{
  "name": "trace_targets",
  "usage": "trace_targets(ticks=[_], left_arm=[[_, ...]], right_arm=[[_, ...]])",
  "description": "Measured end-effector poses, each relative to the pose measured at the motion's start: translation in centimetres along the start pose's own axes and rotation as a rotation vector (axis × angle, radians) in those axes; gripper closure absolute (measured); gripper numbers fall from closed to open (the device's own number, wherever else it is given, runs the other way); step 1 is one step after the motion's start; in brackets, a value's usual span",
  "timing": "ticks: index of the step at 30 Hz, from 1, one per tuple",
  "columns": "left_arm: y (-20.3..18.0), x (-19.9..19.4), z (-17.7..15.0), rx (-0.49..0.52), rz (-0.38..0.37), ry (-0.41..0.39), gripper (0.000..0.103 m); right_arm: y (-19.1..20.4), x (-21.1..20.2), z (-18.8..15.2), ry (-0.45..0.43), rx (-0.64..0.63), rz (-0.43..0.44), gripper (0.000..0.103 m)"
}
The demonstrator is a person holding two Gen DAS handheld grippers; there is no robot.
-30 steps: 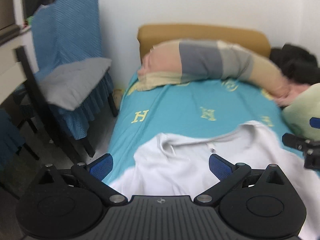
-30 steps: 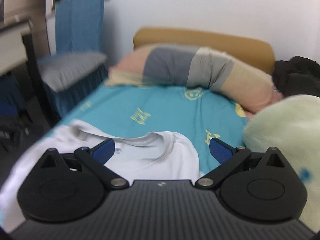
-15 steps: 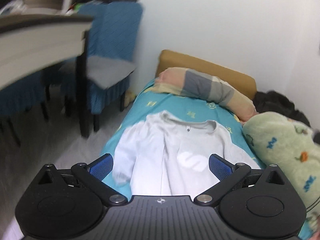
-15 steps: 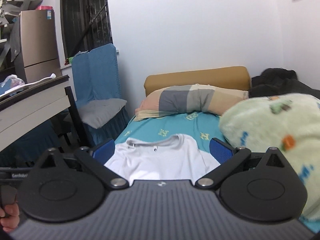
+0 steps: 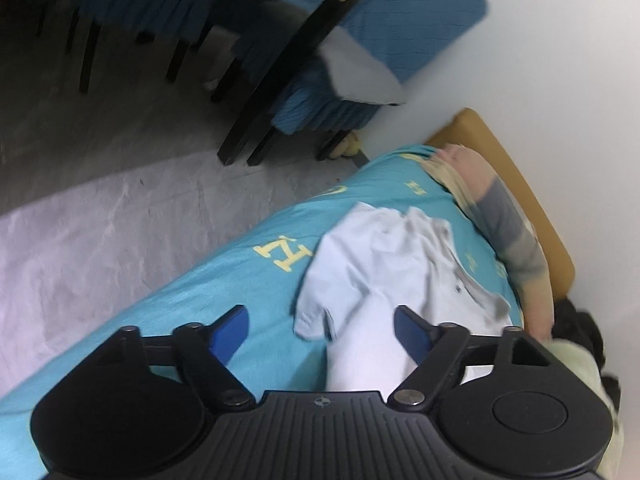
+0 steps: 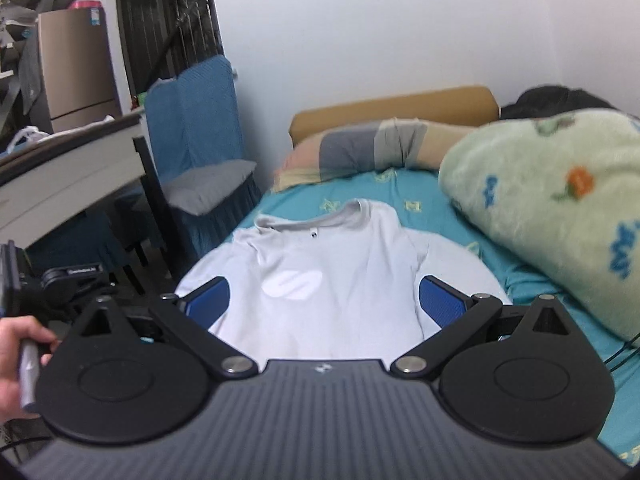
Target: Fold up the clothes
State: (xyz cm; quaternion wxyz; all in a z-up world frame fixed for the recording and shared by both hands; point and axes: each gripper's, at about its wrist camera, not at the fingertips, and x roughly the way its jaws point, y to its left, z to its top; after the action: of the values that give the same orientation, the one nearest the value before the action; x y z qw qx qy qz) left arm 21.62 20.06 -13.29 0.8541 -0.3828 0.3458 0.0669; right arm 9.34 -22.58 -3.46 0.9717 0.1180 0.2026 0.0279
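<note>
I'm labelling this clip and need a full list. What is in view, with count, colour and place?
T-shirt: one, white, spread on the bed.
Bed sheet: one, teal, yellow letters.
Pillow: one, striped, at the headboard.
Headboard: one, tan.
Blanket: one, pale green, bed's right.
Chair: one, blue, grey cushion, left of bed.
Desk: one, white, far left.
Left gripper: jaws open.
Right gripper: jaws open.
Hand: one, lower left.

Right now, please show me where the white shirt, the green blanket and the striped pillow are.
white shirt (image 6: 320, 264): right wrist view, on the chest area just above the white logo.
green blanket (image 6: 552, 208): right wrist view, on its fluffy upper surface.
striped pillow (image 6: 352, 152): right wrist view, on its grey stripe.
</note>
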Motion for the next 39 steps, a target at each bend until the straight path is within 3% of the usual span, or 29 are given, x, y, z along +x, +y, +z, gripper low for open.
trace_targets(ticks=[4, 7, 8, 9, 12, 16, 19, 22, 24, 26, 30, 34, 36, 39], left_arm=[[0.6, 5.2, 0.9, -0.046, -0.016, 0.005, 0.044], [-0.3, 8.6, 1.1, 0.005, -0.025, 0.018, 0.07], [-1.0, 9.2, 1.2, 0.054, -0.012, 0.024, 0.087], [-1.7, 9.8, 1.4, 0.105, 0.002, 0.032, 0.097], [-3.8, 10.6, 2.8, 0.238, 0.033, 0.041, 0.099], [-7.0, 9.2, 7.2, 0.415, 0.106, -0.027, 0.1], [-9.2, 8.9, 10.1, 0.557, 0.224, -0.133, 0.1], [-9.7, 10.4, 11.5, 0.648, 0.411, -0.249, 0.103], [-8.5, 11.3, 12.1, 0.602, 0.493, -0.263, 0.102], [-6.9, 11.3, 12.0, 0.498, 0.447, -0.209, 0.095], [-6.1, 8.8, 8.7, 0.44, 0.357, -0.048, 0.058], [-7.0, 3.1, 2.6, 0.472, 0.329, 0.202, 0.053], [-7.2, -0.4, -1.3, 0.511, 0.319, 0.31, 0.045], [-7.0, -5.3, -7.8, 0.593, 0.317, 0.468, 0.044]], right_arm=[[-0.9, 2.4, -1.1, 0.026, 0.024, -0.005, 0.0], [-1.5, 4.2, -1.9, 0.049, 0.043, -0.01, 0.0], [-1.8, 5.0, -2.2, 0.066, 0.054, -0.011, 0.0], [-2.0, 5.8, -2.4, 0.086, 0.067, -0.01, 0.0], [-2.5, 7.8, -2.9, 0.136, 0.103, -0.006, 0.0], [-2.3, 9.0, -3.3, 0.152, 0.095, -0.012, 0.0], [-2.0, 9.8, -3.5, 0.154, 0.066, -0.02, 0.0], [-1.8, 10.4, -3.6, 0.155, 0.041, -0.038, 0.0], [-1.9, 10.6, -3.6, 0.15, 0.033, -0.05, 0.0], [-2.0, 10.7, -3.6, 0.144, 0.027, -0.061, 0.0], [-2.4, 10.9, -3.5, 0.139, 0.034, -0.065, 0.0], [-2.2, 10.8, -3.5, 0.142, 0.028, -0.055, 0.0], [-1.8, 10.3, -3.4, 0.129, 0.011, -0.051, 0.0], [-1.4, 9.1, -3.3, 0.105, -0.023, -0.058, 0.0]])
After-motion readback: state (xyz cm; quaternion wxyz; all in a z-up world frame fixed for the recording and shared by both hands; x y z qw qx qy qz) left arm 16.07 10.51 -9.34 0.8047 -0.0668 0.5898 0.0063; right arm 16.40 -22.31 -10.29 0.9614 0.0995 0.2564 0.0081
